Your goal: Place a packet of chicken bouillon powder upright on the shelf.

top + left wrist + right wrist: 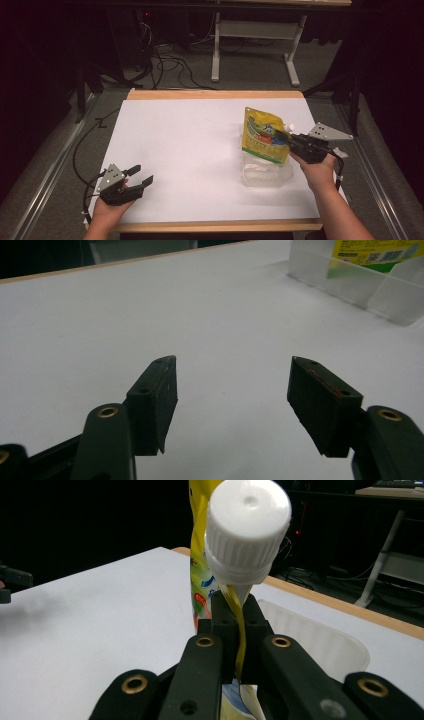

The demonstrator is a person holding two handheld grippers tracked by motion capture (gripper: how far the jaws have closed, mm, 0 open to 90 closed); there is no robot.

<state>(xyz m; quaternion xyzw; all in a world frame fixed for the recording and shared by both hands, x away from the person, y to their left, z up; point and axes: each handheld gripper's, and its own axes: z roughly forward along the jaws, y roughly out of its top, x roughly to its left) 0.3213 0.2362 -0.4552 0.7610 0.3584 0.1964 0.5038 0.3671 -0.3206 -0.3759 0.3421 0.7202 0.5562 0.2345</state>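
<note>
A yellow spouted pouch (264,135) with a white screw cap (248,530) stands upright, its lower part inside a clear plastic container (265,172) right of the table's middle. My right gripper (292,141) is shut on the pouch's edge just under the cap, as the right gripper view shows (235,625). My left gripper (140,175) hovers low over the white tabletop near the front left corner, jaws open and empty; the left gripper view shows its jaws (232,400) spread over bare white surface, with the container (365,285) far off at upper right.
The white sheet (190,145) covers a wooden table with edges showing at the front and back. Beyond the far edge lie cables and a white table frame (250,45) on the floor. Metal rails (45,170) run along both sides.
</note>
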